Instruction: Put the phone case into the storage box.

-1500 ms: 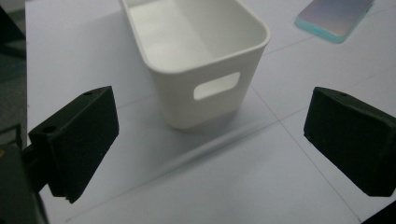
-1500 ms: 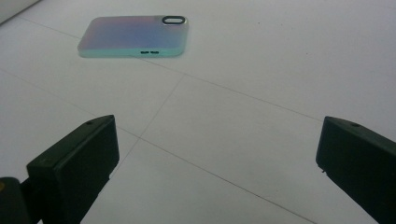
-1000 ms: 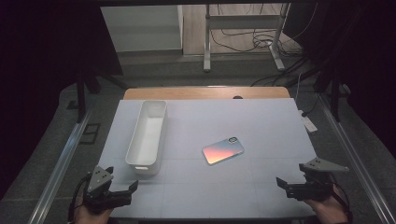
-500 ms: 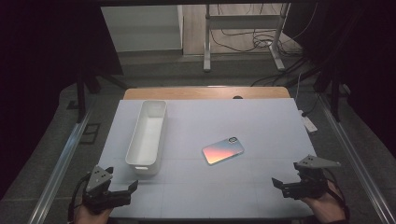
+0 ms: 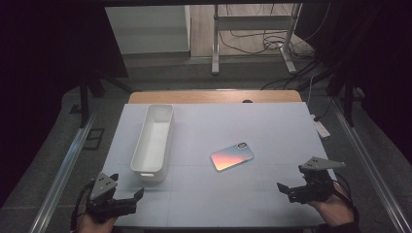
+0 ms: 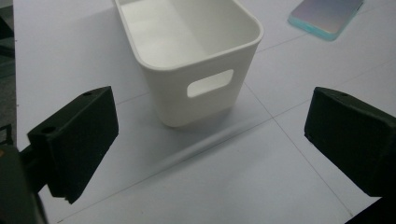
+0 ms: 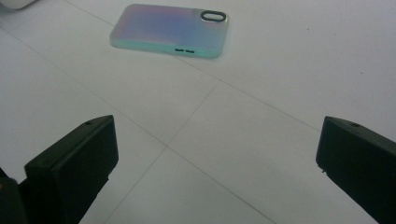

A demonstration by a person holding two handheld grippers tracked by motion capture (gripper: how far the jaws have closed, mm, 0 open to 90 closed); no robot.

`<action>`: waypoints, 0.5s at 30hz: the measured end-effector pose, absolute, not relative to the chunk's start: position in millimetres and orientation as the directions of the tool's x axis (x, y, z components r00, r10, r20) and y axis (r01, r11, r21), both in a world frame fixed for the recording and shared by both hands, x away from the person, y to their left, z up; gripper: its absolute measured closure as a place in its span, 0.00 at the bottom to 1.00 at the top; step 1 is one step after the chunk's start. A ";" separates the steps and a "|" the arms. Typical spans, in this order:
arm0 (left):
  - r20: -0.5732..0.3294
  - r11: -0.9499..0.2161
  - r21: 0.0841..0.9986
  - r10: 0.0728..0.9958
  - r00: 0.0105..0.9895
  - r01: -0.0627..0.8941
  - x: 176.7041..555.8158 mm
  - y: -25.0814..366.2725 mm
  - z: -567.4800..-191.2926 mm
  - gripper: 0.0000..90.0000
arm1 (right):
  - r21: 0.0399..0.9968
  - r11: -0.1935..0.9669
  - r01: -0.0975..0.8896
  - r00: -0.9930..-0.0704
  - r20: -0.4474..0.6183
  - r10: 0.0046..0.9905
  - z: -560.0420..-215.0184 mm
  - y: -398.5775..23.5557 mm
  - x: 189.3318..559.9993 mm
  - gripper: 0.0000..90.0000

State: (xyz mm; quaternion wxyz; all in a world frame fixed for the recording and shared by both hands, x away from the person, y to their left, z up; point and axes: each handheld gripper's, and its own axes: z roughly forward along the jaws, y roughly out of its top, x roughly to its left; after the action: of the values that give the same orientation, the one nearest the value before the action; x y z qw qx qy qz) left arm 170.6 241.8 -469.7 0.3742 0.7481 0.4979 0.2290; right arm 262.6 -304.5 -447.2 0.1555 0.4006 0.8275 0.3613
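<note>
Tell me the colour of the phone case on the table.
Iridescent pink-to-teal phone case; the right gripper view shows it best.

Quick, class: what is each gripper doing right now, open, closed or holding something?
Left gripper: open, holding nothing, facing the white bin.
Right gripper: open, holding nothing, facing the phone case.

The right gripper (image 5: 286, 188) has moved leftward, toward the phone case (image 5: 232, 157).

The bin (image 5: 154, 141) lies left on the table (image 5: 272, 121). The phone case (image 5: 232, 157) lies to its right, apart.
</note>
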 end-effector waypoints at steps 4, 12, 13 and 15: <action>-0.028 -0.226 0.787 0.916 0.400 0.573 170.4 241.4 -469.7 0.04 | 0.716 0.429 0.551 -0.642 0.034 0.766 -447.3 -298.2 267.3 0.00; -0.021 -0.233 0.786 0.915 0.402 0.572 170.4 240.9 -469.7 0.04 | 0.704 0.450 0.549 -0.665 0.041 0.746 -448.4 -288.9 274.8 0.00; -0.021 -0.233 0.787 0.915 0.402 0.572 170.4 240.9 -469.7 0.04 | 0.704 0.452 0.548 -0.667 0.042 0.744 -448.7 -287.4 275.8 0.00; -0.021 -0.233 0.787 0.915 0.403 0.571 170.3 240.9 -469.6 0.04 | 0.702 0.455 0.547 -0.673 0.046 0.738 -448.4 -284.3 277.4 0.00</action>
State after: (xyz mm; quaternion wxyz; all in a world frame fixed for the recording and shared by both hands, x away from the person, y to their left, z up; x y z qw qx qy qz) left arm 170.3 240.9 -469.6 0.3717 0.7505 0.4952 0.2311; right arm 277.4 -284.3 -448.4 0.1341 0.3816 0.8424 0.3560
